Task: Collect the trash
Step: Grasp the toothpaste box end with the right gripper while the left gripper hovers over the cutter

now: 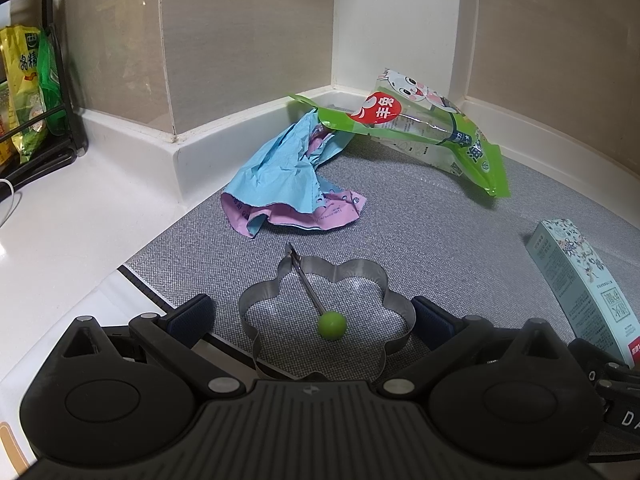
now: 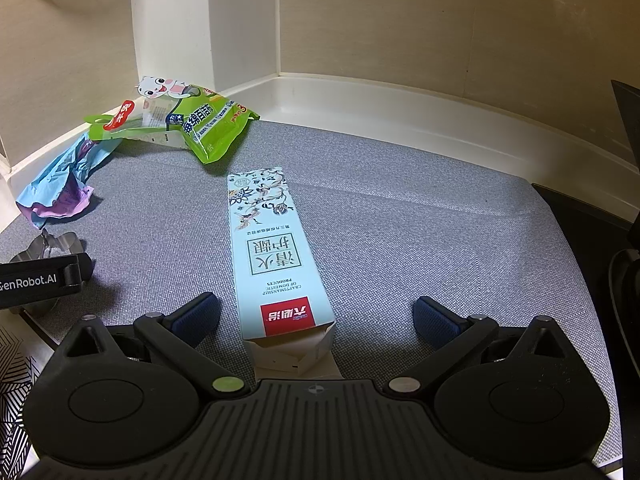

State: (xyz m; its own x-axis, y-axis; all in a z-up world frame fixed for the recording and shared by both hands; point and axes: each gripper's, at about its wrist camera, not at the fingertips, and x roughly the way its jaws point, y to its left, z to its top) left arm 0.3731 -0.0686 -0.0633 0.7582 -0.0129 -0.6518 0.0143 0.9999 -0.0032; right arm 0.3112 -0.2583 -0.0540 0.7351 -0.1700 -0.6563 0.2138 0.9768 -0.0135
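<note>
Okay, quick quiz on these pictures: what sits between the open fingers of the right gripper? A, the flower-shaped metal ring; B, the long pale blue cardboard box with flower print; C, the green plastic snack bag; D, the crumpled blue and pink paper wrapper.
B: in the right wrist view the long pale blue cardboard box with flower print lies on the grey mat, its open end between the spread fingers of the right gripper.

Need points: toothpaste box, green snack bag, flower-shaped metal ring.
toothpaste box (image 2: 276, 256), right wrist view, on the printed top face, mid-length.
green snack bag (image 1: 424, 128), left wrist view, on the clear middle panel.
flower-shaped metal ring (image 1: 394, 300), left wrist view, on the steel wall at its right side.
</note>
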